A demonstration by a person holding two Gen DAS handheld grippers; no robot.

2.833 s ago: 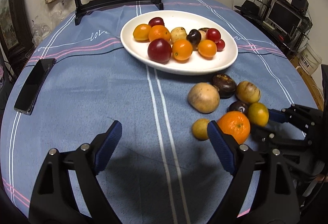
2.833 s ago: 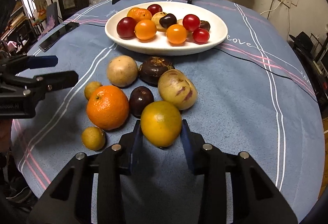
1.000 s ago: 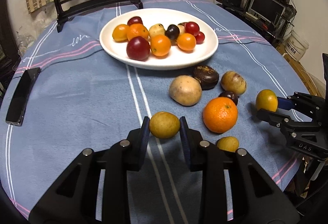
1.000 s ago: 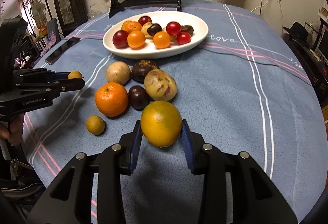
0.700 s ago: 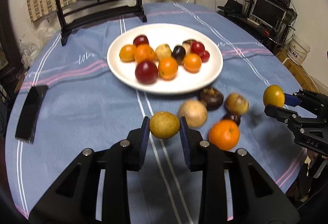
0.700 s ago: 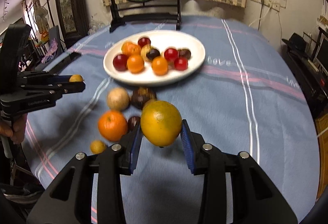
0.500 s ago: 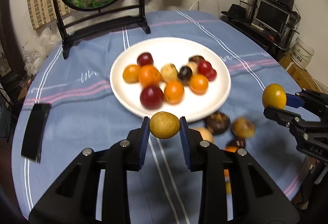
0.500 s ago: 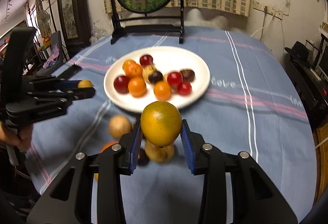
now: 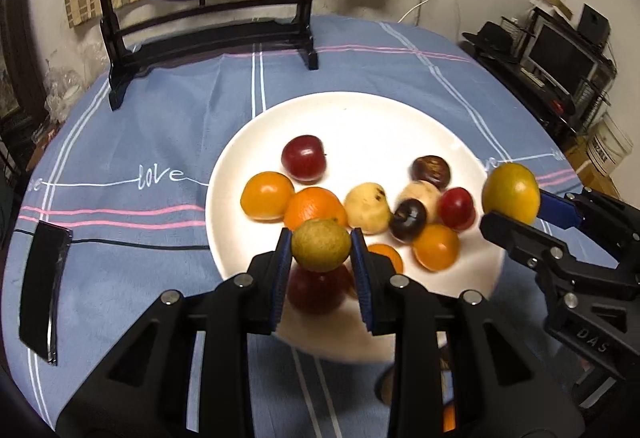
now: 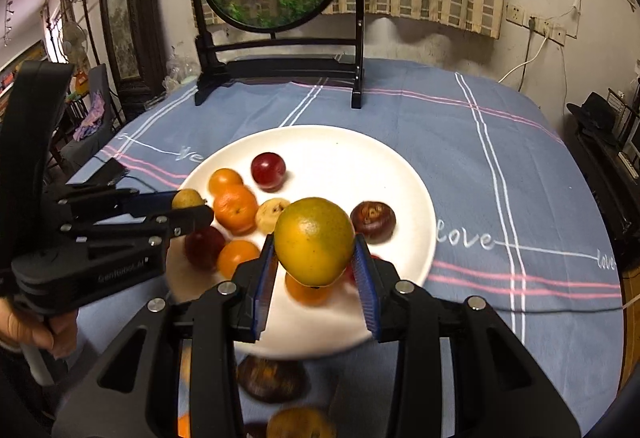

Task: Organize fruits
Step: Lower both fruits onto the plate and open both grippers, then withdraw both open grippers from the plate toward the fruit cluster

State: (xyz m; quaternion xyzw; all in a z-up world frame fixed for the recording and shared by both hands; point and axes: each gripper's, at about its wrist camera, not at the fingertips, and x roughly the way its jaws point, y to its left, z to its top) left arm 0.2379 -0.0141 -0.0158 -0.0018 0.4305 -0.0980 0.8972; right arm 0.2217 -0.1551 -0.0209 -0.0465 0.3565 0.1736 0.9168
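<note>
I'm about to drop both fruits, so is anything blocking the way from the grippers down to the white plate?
No barrier. The left gripper holds a small yellow-green fruit, the right gripper a larger yellow-orange fruit. But fruit crowds the white plate beneath both.

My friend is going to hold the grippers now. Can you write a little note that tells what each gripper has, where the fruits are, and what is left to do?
Left gripper: shut on a small yellow-green fruit, held above the near side of the white plate.
Right gripper: shut on a bigger yellow-orange fruit, also held above the plate.
Done: about ten fruits lie on the plate, among them a red plum and an orange.
Left: set both held fruits on the plate, then fetch the ones on the blue tablecloth near the plate, such as the dark brown fruit.
</note>
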